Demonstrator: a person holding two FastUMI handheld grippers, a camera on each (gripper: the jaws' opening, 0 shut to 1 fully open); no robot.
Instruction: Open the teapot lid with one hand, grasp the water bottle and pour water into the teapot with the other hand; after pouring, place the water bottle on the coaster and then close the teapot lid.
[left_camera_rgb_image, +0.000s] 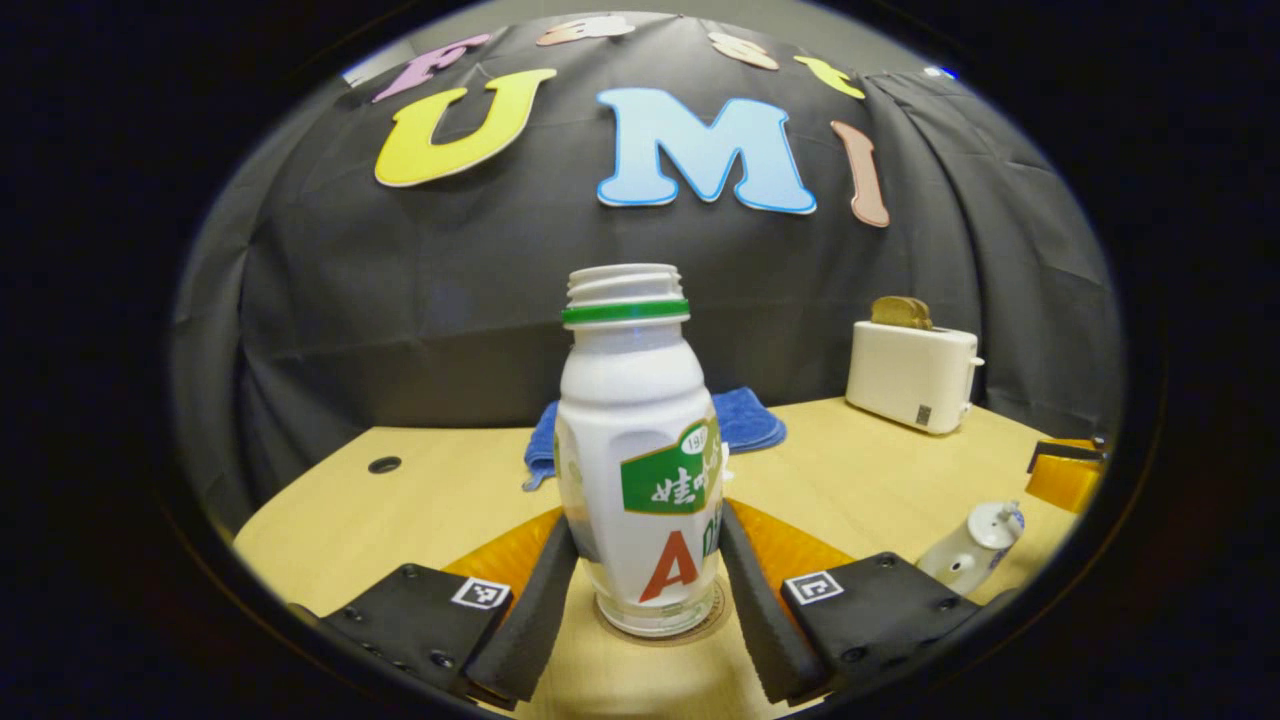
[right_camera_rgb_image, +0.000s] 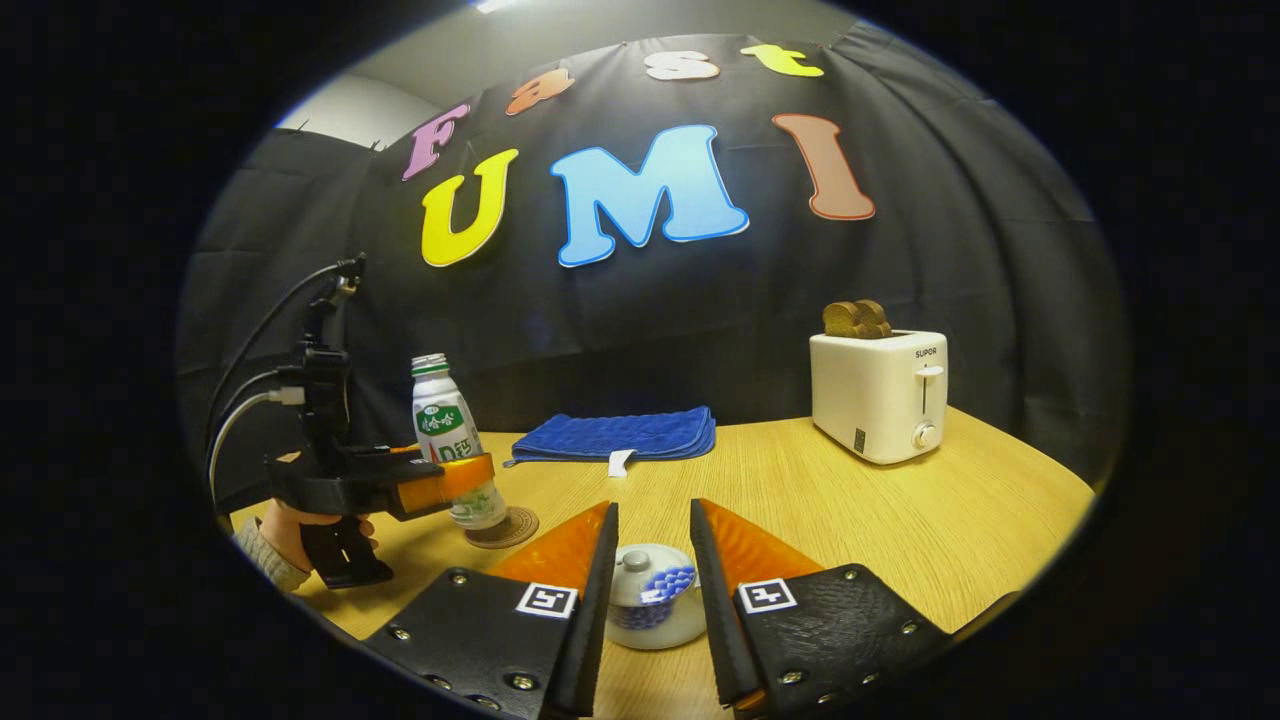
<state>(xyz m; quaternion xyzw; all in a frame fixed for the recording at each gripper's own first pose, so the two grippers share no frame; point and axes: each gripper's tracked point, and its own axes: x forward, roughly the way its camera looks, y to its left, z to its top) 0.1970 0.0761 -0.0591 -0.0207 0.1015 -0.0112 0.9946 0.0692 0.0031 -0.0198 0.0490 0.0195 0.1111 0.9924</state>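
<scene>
Left gripper sits low on the wooden table, its fingers spread to either side of the water bottle, close beside its lower body with slight gaps, not clearly pressing. Bottle stands upright, cap off, on a round coaster whose edge peeks out beneath its base. In the right gripper view the same gripper appears far off at the left, a hand in a knitted sleeve holding its grip, cables running up from it; the bottle stands on the coaster there too. Right gripper hovers with its fingers apart, either side of the teapot and clear of it; the lid with its small knob is on the pot. In the left gripper view the teapot lies off to the right. Behind: a folded blue cloth at the table's back edge, and a white toaster with toast sticking out, well apart from the pot.
</scene>
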